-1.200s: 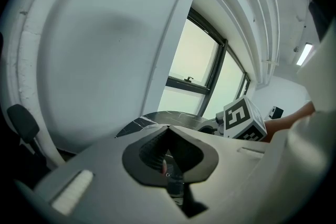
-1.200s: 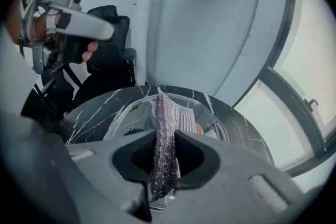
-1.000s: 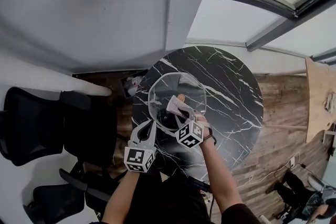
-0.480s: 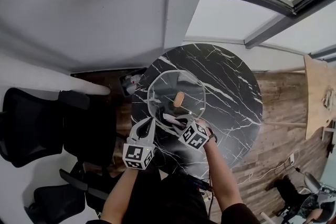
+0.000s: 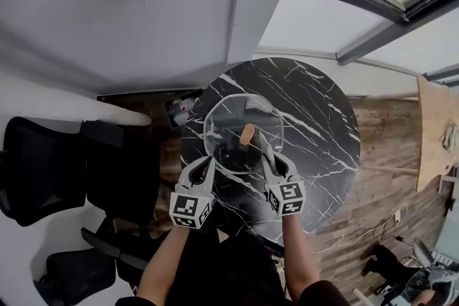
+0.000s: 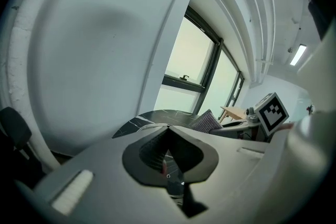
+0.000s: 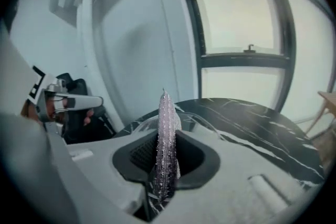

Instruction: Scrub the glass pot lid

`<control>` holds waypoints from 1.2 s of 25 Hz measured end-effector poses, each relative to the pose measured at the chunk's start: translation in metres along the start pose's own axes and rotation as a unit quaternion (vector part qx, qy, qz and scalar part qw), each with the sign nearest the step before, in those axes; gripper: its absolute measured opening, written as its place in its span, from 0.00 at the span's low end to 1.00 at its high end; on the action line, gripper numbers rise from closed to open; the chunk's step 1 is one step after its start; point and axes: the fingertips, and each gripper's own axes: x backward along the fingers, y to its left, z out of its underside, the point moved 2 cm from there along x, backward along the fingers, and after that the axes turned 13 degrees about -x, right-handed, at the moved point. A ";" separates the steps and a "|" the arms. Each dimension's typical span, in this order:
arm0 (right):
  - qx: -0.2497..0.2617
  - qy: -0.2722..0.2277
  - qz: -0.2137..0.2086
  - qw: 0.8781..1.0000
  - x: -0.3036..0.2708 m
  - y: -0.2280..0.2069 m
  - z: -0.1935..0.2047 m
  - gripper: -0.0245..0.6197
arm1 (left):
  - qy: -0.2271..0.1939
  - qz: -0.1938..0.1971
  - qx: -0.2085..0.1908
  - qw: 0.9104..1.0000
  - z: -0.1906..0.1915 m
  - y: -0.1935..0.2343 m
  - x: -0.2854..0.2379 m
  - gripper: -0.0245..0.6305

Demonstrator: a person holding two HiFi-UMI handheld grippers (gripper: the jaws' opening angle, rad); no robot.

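Observation:
The glass pot lid [image 5: 228, 124] with a wooden knob [image 5: 247, 133] lies on the round black marble table [image 5: 319, 127]. My left gripper [image 5: 206, 165] is shut on the lid's near-left rim; in the left gripper view [image 6: 167, 136] its jaws are closed around a sliver of glass. My right gripper [image 5: 264, 154] reaches over the lid's near-right rim, just short of the knob. It is shut on a silvery scrub cloth [image 7: 167, 134], which stands on edge between the jaws. The lid's rim [image 7: 145, 124] shows beyond the cloth.
Black office chairs [image 5: 43, 168] stand to the left of the table. A small bin with bottles [image 5: 181, 111] sits on the floor by the wall. A wooden tabletop [image 5: 437, 132] is at the far right, with windows [image 5: 337, 25] behind the table.
My right gripper drew the cloth back off the middle of the lid toward the near-right rim and uncovered the knob. The left gripper stayed on the rim.

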 end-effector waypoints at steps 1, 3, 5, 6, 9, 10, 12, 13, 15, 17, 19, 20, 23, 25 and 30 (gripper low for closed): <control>-0.004 0.005 0.035 0.999 -0.002 -0.012 0.001 0.15 | 0.001 0.002 -0.001 1.000 0.000 0.000 -0.001 0.04; -0.014 0.035 0.097 0.995 -0.011 -0.033 0.013 0.15 | 0.003 0.006 -0.001 1.000 0.000 0.001 -0.004 0.04; -0.035 0.070 0.134 0.988 -0.019 -0.050 0.028 0.15 | 0.004 0.011 0.001 1.000 0.000 0.000 -0.007 0.04; -0.049 0.085 0.146 0.984 -0.022 -0.056 0.035 0.15 | 0.003 0.014 -0.001 1.000 -0.001 -0.001 -0.008 0.04; -0.082 0.113 0.157 0.978 -0.031 -0.063 0.048 0.15 | 0.004 0.021 -0.007 1.000 0.000 -0.001 -0.010 0.04; -0.089 0.119 0.156 0.977 -0.035 -0.063 0.049 0.15 | 0.007 0.024 -0.007 1.000 0.002 0.000 -0.011 0.04; -0.097 0.131 0.149 0.975 -0.043 -0.061 0.049 0.15 | 0.012 0.030 -0.003 0.999 0.006 0.003 -0.014 0.04; -0.098 0.137 0.145 0.975 -0.048 -0.061 0.048 0.15 | 0.014 0.031 -0.001 0.999 0.008 0.005 -0.015 0.04; -0.095 0.145 0.139 0.975 -0.057 -0.063 0.045 0.15 | 0.016 0.033 0.002 0.999 0.009 0.009 -0.018 0.04; -0.085 0.152 0.134 0.976 -0.064 -0.065 0.038 0.15 | 0.015 0.034 0.005 0.999 0.009 0.012 -0.020 0.04; -0.080 0.160 0.127 0.976 -0.071 -0.067 0.031 0.15 | 0.016 0.035 0.009 0.999 0.011 0.016 -0.020 0.04; -0.080 0.164 0.123 0.976 -0.075 -0.067 0.027 0.15 | 0.017 0.036 0.011 0.999 0.013 0.017 -0.019 0.04; -0.076 0.172 0.113 0.976 -0.090 -0.068 0.013 0.15 | 0.022 0.038 0.018 0.999 0.020 0.023 -0.020 0.04; -0.073 0.177 0.103 0.976 -0.101 -0.064 0.005 0.16 | 0.023 0.037 0.023 0.999 0.024 0.027 -0.020 0.04; -0.053 0.191 0.084 0.977 -0.123 -0.055 -0.009 0.16 | 0.021 0.035 0.029 0.999 0.026 0.037 -0.020 0.04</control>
